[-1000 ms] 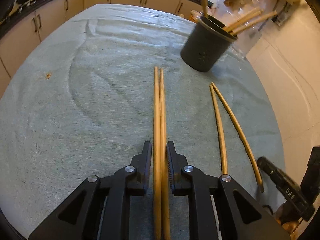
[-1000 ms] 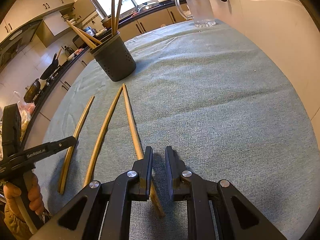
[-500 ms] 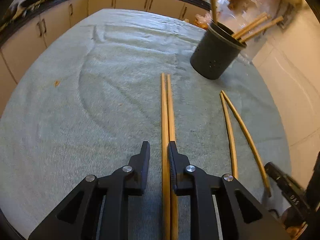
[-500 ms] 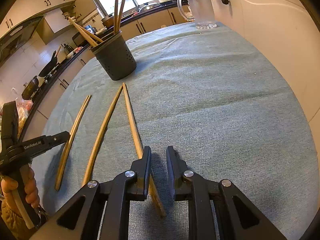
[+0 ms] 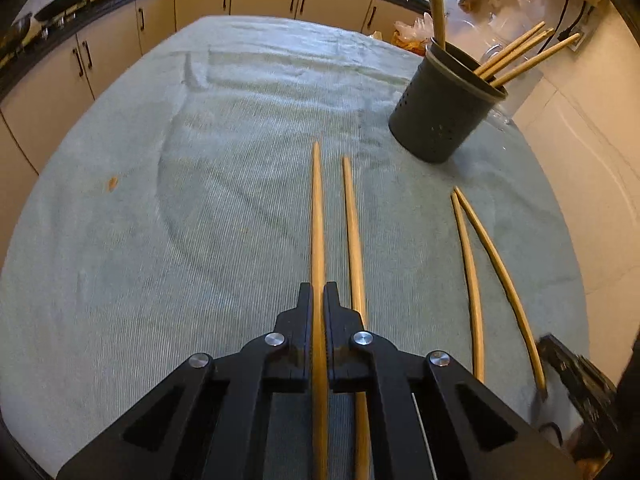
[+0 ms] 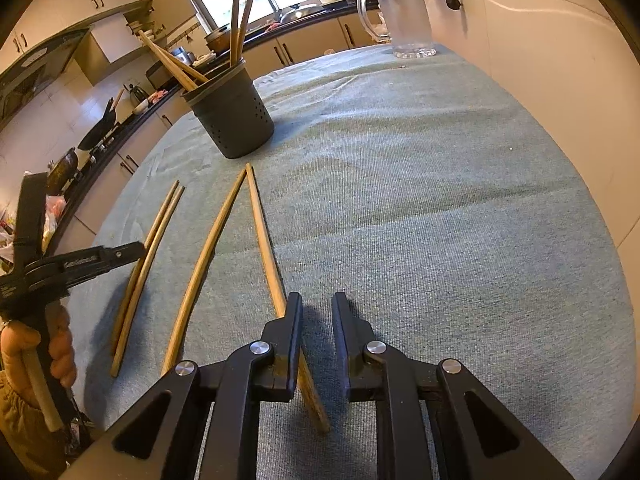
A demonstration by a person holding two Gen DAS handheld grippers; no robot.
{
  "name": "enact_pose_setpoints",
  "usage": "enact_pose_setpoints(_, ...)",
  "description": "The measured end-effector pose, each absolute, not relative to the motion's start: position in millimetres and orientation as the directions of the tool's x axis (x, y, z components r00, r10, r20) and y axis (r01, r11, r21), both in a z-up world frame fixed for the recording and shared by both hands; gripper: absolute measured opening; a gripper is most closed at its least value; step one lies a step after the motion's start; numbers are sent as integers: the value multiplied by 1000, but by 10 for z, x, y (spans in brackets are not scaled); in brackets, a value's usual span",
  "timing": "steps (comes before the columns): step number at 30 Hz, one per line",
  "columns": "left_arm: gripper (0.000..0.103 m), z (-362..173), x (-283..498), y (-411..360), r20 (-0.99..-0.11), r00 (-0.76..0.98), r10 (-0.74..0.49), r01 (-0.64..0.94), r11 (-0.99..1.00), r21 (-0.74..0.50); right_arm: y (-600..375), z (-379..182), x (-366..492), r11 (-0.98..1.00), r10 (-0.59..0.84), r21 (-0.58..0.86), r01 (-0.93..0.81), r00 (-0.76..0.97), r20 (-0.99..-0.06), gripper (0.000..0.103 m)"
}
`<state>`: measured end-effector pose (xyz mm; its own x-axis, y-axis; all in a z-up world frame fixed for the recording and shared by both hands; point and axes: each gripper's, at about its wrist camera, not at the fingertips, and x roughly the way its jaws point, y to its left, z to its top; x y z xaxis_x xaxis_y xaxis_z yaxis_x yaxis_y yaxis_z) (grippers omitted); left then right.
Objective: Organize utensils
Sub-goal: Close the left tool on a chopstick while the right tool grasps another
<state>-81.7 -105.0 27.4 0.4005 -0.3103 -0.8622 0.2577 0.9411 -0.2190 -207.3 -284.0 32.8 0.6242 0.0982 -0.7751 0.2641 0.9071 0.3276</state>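
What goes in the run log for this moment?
left gripper: shut on chopstick | right gripper: open, empty | loose chopsticks: three on cloth | holder: upright

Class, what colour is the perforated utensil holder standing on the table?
Dark grey, almost charcoal. The utensil holder shows best in the right wrist view.

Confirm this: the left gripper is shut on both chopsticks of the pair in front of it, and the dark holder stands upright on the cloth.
Not both. In the left wrist view the left gripper is shut on one chopstick; the second chopstick lies outside its right finger. The dark holder does stand upright on the cloth.
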Motion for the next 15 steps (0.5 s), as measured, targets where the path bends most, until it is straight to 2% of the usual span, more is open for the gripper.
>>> enact_pose_setpoints(2, 5, 285, -910, -946, -869, 383, -312, 253, 941, -226, -2866, 325, -2062, 901, 107, 338, 273, 614, -782, 5)
enact_pose_setpoints(7, 8, 292, -970, -802, -902, 310, -301, 273, 937, -219, -2878, 349, -1995, 909, 124, 321, 267, 562, -818, 6)
enact_pose_setpoints(11, 8, 368, -916, -805, -905, 322, -277, 303, 936, -178, -2855, 391, -1839, 929, 160, 302, 215, 503, -849, 22)
enact_pose_setpoints(13, 9, 440, -852, -821, -898, 338, -283, 315, 933, -175, -2841, 444, -1743, 940, 150, 277, 198, 490, -859, 23)
enact_pose_setpoints(14, 14, 461, -820, -835, -896, 341, -285, 320, 931, -175, -2828, 475, -1696, 947, 141, 262, 187, 491, -860, 25)
enact_pose_setpoints(15, 24, 473, -781, -855, -895, 343, -287, 326, 929, -173, -2811, 503, -1648, 952, 137, 252, 175, 492, -860, 30)
